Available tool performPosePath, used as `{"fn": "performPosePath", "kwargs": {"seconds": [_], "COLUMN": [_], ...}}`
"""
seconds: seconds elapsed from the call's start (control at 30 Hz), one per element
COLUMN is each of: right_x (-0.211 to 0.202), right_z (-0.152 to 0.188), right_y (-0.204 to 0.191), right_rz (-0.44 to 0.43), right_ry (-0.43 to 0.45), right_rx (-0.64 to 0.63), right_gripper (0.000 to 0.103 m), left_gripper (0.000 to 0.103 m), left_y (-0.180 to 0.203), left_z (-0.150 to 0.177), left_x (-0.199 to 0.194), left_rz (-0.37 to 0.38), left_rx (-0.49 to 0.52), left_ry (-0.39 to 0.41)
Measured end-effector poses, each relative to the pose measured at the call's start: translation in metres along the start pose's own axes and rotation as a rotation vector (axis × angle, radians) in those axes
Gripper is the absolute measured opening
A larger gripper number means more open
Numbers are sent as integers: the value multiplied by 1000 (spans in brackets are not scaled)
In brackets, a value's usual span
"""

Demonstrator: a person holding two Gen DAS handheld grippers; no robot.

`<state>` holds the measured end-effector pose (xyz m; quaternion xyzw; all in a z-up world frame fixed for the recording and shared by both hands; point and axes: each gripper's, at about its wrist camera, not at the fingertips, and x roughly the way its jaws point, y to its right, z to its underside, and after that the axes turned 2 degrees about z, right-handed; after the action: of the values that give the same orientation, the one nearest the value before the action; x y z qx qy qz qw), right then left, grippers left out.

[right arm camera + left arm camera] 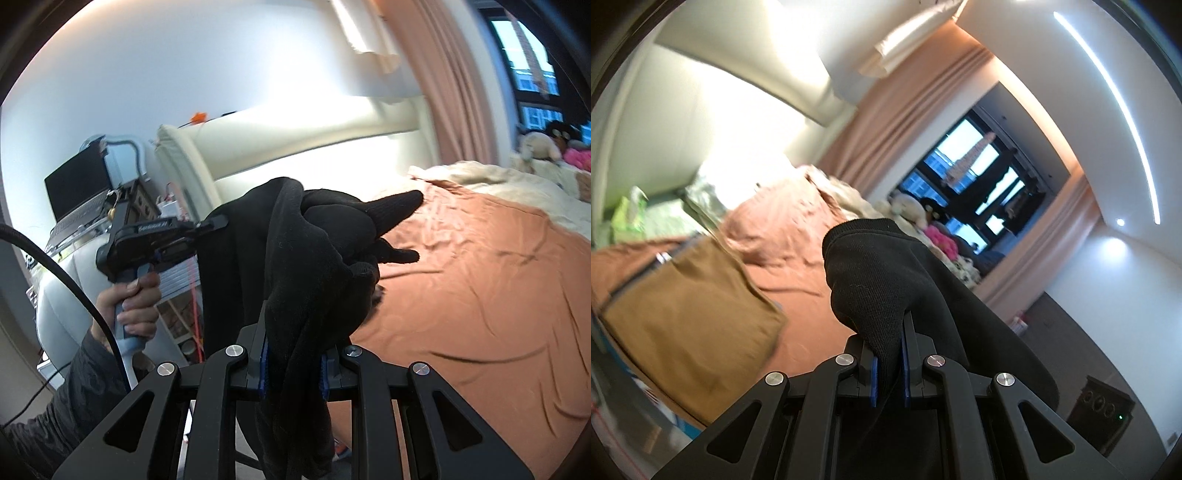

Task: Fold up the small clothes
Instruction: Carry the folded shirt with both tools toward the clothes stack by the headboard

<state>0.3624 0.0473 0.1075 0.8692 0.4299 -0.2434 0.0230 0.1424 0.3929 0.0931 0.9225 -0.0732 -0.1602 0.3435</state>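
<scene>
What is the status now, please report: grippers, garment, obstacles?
Left gripper and right gripper both shut on black garment. Garment bunched, held above bed. Brown folded cloth lies there.

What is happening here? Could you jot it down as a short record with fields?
Place: bedroom, beside a bed with an orange sheet
Held item: black garment, bunched, lifted clear of the bed
Left gripper: jaws shut on the black garment
Right gripper: jaws shut on the black garment
Already on the bed: folded brown garment
Folding of the black garment: not yet begun
</scene>
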Motion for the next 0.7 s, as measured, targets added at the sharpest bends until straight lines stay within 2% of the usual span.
{"fn": "performPosePath", "kwargs": {"seconds": [0.17,0.4,0.7], "right_x": [38,91,150], "right_z": [-15,-22,-33], "right_y": [-9,-2,18], "right_rz": [-53,-122,-209], "right_ry": [-10,-24,-72], "right_rx": [-43,-61,-41], "right_gripper": [17,17,17], "left_gripper": [8,8,8], "left_y": [-25,-71,-115], "left_z": [-35,-74,-99], "left_x": [-7,11,0], "left_rz": [-52,-113,-224], "left_rx": [6,8,-12], "left_ry": [29,24,52]}}
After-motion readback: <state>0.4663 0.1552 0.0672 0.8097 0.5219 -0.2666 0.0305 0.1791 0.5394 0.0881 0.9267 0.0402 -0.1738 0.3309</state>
